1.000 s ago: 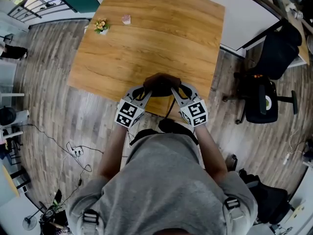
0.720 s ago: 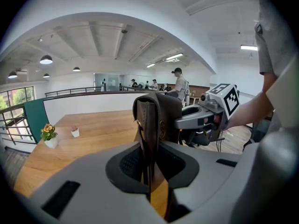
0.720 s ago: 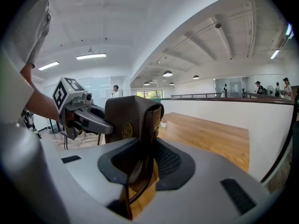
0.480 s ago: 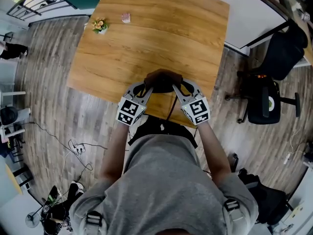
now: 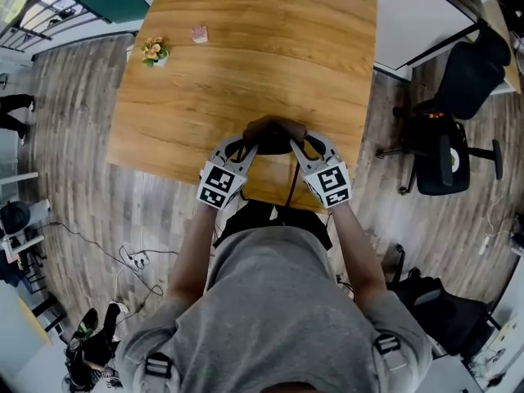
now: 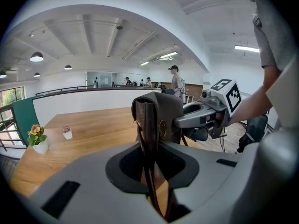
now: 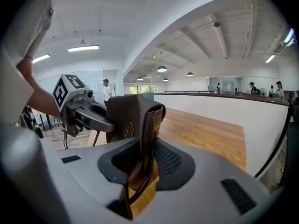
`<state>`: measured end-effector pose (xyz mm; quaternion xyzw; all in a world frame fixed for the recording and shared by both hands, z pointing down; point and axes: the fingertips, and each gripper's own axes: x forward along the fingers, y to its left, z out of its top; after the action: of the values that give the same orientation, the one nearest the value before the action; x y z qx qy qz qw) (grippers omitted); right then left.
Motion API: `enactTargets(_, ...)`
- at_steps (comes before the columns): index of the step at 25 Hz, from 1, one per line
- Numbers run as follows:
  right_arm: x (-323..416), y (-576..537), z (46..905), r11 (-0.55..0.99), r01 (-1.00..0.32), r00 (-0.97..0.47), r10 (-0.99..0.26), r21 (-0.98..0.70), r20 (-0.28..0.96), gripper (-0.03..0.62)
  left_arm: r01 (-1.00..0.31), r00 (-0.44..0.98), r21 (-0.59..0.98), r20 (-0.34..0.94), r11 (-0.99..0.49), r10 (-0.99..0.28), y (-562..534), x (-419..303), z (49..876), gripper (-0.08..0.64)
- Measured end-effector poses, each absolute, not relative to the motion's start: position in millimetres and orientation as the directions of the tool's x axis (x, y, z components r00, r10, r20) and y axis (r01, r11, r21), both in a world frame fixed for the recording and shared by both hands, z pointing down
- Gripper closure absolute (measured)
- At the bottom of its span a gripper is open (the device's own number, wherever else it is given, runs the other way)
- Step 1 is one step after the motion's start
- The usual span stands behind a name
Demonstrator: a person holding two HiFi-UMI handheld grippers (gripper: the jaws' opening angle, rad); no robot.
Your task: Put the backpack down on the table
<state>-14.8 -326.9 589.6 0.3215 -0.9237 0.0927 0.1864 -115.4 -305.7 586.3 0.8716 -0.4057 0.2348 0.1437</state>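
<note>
Hanging at frame centre by the near edge of the counter [image 5: 246,56], the backpack [image 5: 274,133] is clamped from both sides, with the left gripper [image 5: 248,146] and right gripper [image 5: 301,144] fingers narrowed on its leather. Lower both evenly, farther onto the wood, before releasing.

Backpack [image 6: 163,115]: smooth, matt brown leather. Desk [image 5: 246,56]: grained wood, satin finish. Floor [image 5: 74,137]: grey, matt wood-look planks.
</note>
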Motion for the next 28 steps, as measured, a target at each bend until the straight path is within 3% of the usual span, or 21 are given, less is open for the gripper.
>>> enactTargets(28,-32.4,-350.9,650.7,0.759,-0.650,-0.642,-0.570,0.030,0.512,0.492,-0.697,0.641,0.134,0.558,-0.704,-0.527,-334.3,-130.6,661.3,0.474)
